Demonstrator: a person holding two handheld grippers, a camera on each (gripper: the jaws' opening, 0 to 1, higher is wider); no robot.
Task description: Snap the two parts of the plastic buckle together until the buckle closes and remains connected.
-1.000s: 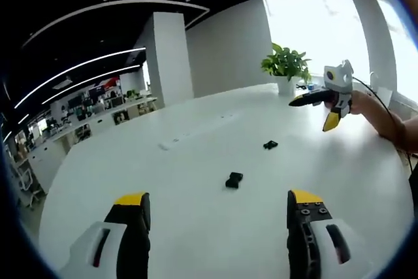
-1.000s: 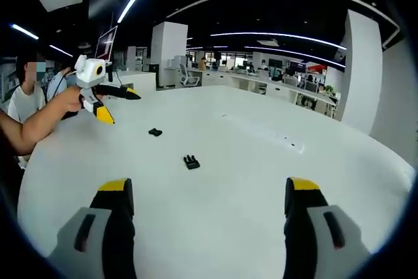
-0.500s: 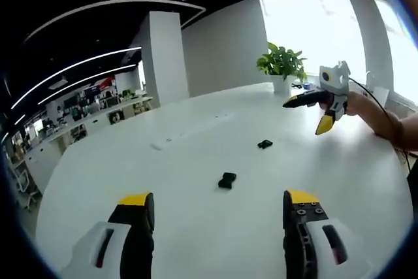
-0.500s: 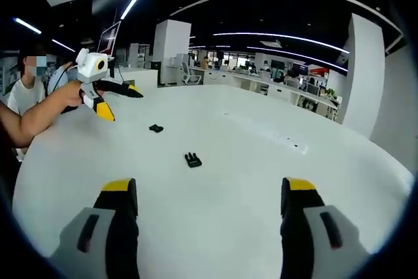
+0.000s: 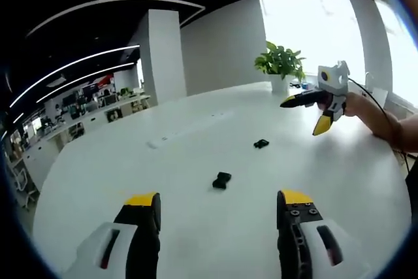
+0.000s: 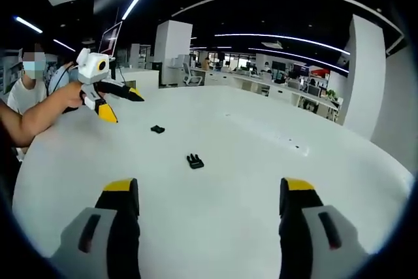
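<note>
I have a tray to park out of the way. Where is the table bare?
The white table is bare beyond the pronged buckle half. The socket buckle half lies apart from it; between them is busiest.

An open-plan office: rows of desks (image 6: 274, 86), white pillars (image 5: 160, 57), ceiling light strips (image 6: 287, 34), potted plant (image 5: 281, 63).

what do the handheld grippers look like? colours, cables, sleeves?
Both alike. Left gripper and right gripper: two black jaws with yellow tips on grey-white bodies with dark slots; screw heads dot one left jaw. Seen from the other side, the right gripper's white housing trails a thin dark cable. The forearms behind are bare, no sleeve showing.
</note>
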